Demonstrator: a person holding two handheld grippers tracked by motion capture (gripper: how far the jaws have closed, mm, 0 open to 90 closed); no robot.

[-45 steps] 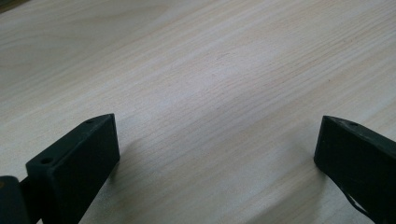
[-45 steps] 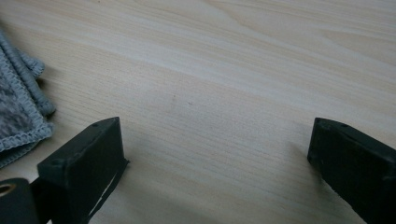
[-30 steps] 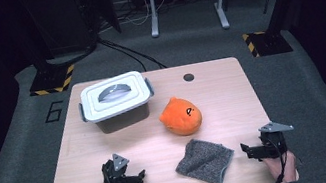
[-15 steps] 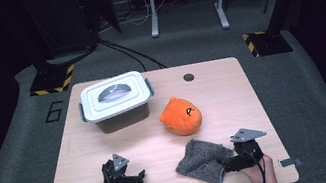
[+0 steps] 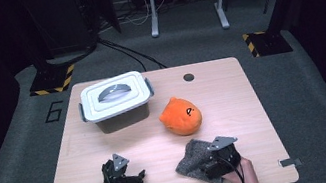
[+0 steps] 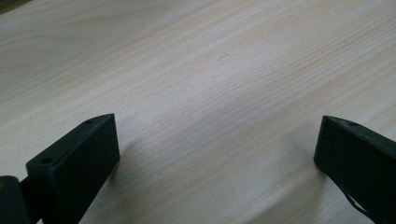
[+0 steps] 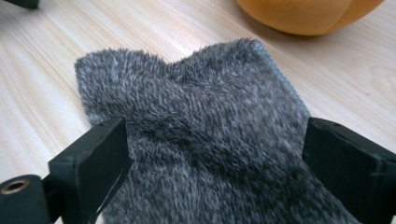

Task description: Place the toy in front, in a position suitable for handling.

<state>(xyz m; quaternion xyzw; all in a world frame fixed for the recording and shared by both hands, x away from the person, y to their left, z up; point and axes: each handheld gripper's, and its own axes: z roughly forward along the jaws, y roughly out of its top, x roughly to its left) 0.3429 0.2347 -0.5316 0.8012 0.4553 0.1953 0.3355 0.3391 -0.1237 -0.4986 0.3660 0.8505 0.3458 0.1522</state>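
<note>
Over the table's near edge, the right gripper (image 7: 215,154) hangs with jaws wide, just closing slightly, astride the grey fuzzy cloth (image 7: 205,140) lying flat. Beside it, the left gripper (image 6: 217,154) gapes over bare table (image 6: 210,60). Beyond sits an orange plush toy (image 5: 180,116).

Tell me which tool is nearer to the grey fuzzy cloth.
Right. The right tool sits over the grey fuzzy cloth, its open jaws flanking it, just closing slightly. The left tool rests on bare table to the cloth's left.

Lidded box (image 5: 114,102) back left on table (image 5: 231,89), plush toy (image 5: 180,116) centre, cloth (image 5: 192,161) before it.
</note>
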